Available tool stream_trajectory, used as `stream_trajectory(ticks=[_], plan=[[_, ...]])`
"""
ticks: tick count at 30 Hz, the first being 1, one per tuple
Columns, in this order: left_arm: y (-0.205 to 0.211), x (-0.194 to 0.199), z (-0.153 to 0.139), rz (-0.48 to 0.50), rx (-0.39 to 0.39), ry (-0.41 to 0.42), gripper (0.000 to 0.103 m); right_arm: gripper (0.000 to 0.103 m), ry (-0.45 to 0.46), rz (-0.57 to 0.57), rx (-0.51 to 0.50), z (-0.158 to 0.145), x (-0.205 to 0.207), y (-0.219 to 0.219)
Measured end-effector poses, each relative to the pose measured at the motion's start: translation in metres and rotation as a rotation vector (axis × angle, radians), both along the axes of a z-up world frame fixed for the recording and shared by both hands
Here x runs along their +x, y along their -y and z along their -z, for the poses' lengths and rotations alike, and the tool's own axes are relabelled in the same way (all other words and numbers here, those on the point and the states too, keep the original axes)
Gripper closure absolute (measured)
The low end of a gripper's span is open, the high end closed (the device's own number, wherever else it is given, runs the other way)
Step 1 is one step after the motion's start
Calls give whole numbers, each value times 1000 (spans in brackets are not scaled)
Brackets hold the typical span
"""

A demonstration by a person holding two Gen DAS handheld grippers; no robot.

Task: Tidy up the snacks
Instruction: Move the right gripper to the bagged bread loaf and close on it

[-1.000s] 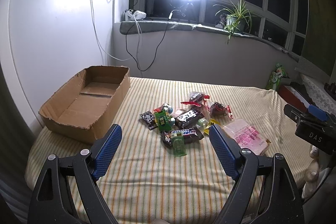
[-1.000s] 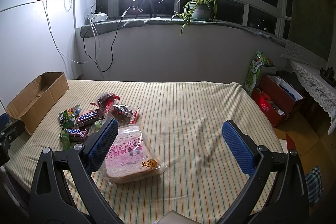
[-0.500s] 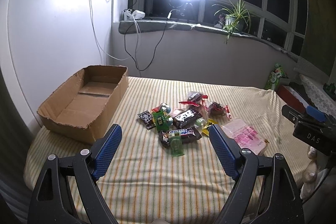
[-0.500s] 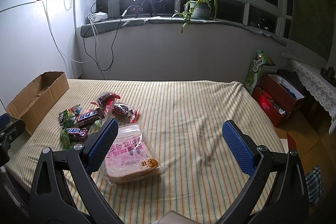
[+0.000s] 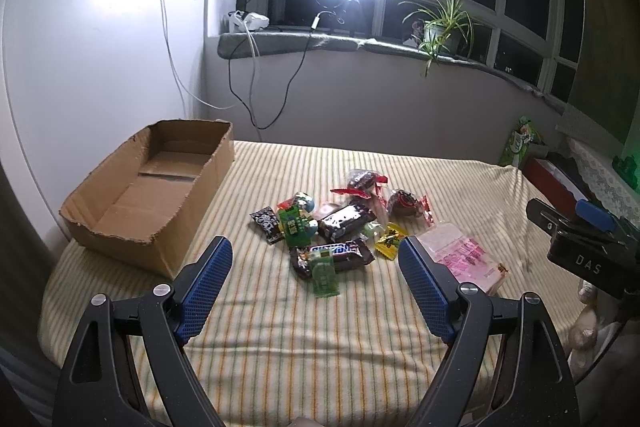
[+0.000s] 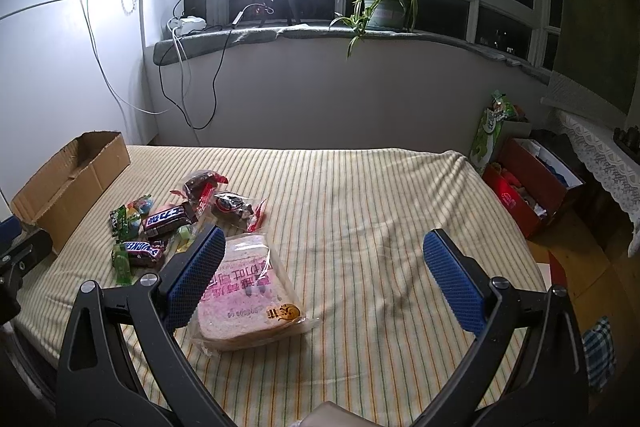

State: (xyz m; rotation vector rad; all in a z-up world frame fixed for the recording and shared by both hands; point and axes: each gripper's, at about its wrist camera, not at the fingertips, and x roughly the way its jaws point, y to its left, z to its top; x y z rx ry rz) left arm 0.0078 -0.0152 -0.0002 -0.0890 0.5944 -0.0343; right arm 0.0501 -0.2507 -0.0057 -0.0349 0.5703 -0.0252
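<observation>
Your cardboard box [image 5: 148,195] sits empty at the bed's [image 6: 360,195] left edge, the snack pile [image 5: 336,227] near the middle, and the bagged bread [image 6: 248,291] just right of it. Your left claw [image 5: 316,291] and right claw [image 6: 320,279] both hang wide open, holding nothing.

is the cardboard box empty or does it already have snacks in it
Empty: the left wrist view shows the cardboard box's bare floor.
</observation>
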Motion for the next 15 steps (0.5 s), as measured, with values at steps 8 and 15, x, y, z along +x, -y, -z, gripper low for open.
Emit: stream_trajectory(ticks=[8,15], plan=[[15,16,19,77,-89,-97,19,2,-75,-101,62,12,18,18],[30,27,40,145,-189,-185,26,39,-279,-260,239,40,42,41]])
